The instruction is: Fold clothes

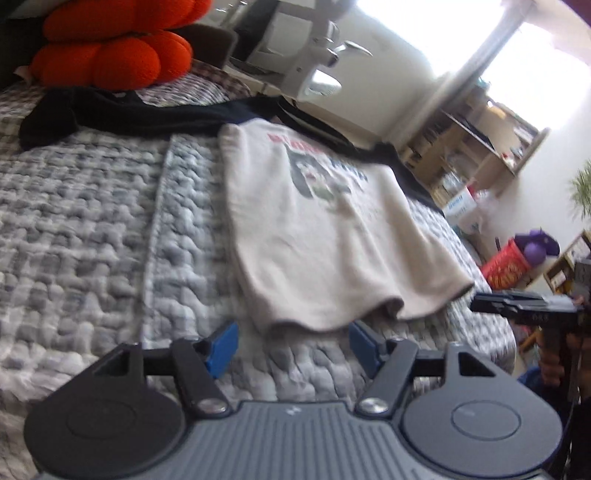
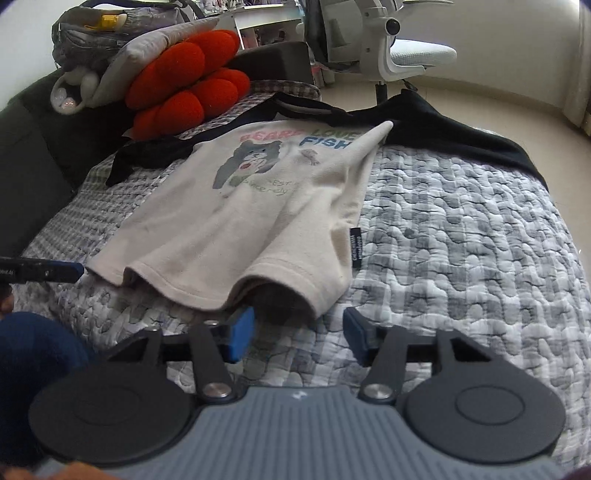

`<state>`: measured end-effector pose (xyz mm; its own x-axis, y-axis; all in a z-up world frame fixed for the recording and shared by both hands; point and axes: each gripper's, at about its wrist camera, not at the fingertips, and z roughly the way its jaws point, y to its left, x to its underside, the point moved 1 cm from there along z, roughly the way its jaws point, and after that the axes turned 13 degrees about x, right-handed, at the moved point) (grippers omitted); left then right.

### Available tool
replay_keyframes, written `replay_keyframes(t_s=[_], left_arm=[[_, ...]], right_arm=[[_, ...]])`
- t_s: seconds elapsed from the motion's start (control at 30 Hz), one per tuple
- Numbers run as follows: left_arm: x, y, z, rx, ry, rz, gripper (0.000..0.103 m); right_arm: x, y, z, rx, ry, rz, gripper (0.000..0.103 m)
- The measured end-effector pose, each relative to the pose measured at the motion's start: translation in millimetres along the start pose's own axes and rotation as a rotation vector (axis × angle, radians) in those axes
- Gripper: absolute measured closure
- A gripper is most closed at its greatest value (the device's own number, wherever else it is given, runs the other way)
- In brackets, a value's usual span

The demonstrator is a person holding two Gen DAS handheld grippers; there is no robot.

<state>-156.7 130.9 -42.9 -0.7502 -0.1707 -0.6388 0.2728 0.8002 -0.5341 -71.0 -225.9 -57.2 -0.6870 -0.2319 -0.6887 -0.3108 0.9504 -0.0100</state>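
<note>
A cream T-shirt (image 1: 321,236) (image 2: 236,221) with a bear print and dark sleeves lies on the grey quilted bed (image 1: 81,229) (image 2: 461,229), its right side folded over the front. Its hem faces both grippers. My left gripper (image 1: 290,345) stands open just before the hem's left part, nothing between its blue pads. My right gripper (image 2: 295,334) is open at the hem's right corner; the cloth edge hangs just beyond the pads and is not pinched. The right gripper (image 1: 524,306) shows at the right edge of the left wrist view. The left gripper's fingertip (image 2: 70,272) pokes in at the left of the right wrist view.
An orange-red lobed cushion (image 1: 110,51) (image 2: 188,77) and a grey pillow (image 2: 155,40) sit at the bed's far end. A white office chair (image 2: 369,33) stands beyond the bed. Wooden shelves (image 1: 472,147) and a red box (image 1: 506,266) are off the bed's right side.
</note>
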Motion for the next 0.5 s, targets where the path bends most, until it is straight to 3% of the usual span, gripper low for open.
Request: replay_keyframes(t_s=[0.07,0.1,0.13,0.17,0.2,0.23,0.3,0.4,0.5], left_arm=[[-2,-5,9,-0.048,-0.009,0.055,0.028],[-4,-8,14,-0.074,-0.015,0.083,0.029],[-6,-9,18,-0.103,-0.024,0.120,0.033],[-9,-8,21,-0.122,-0.025,0.138,0.038],[-11,-7,25,-0.139,-0.025,0.154,0.053],[-14,-3,28,-0.158,-0.017,0.148,0.076],[-24,4,27,-0.184,-0.021,0.115,0.094],[-29,5,22,-0.177,-0.037,0.109,0.094],[-29,6,19,-0.169,-0.040,0.100,0.094]], right_arm=[[-4,6,10,0.116,-0.040,-0.004,0.047],[-6,3,13,0.139,-0.052,0.014,0.053],[-9,-1,15,0.152,-0.063,0.037,0.078],[-12,-5,16,0.164,-0.069,0.053,0.093],[-15,-10,16,0.176,-0.074,0.066,0.093],[-18,-14,17,0.188,-0.079,0.080,0.097],[-25,-16,7,0.232,-0.120,0.049,0.099],[-35,-16,-13,0.256,-0.181,-0.021,0.099],[-30,-18,0,0.262,-0.134,-0.039,0.095]])
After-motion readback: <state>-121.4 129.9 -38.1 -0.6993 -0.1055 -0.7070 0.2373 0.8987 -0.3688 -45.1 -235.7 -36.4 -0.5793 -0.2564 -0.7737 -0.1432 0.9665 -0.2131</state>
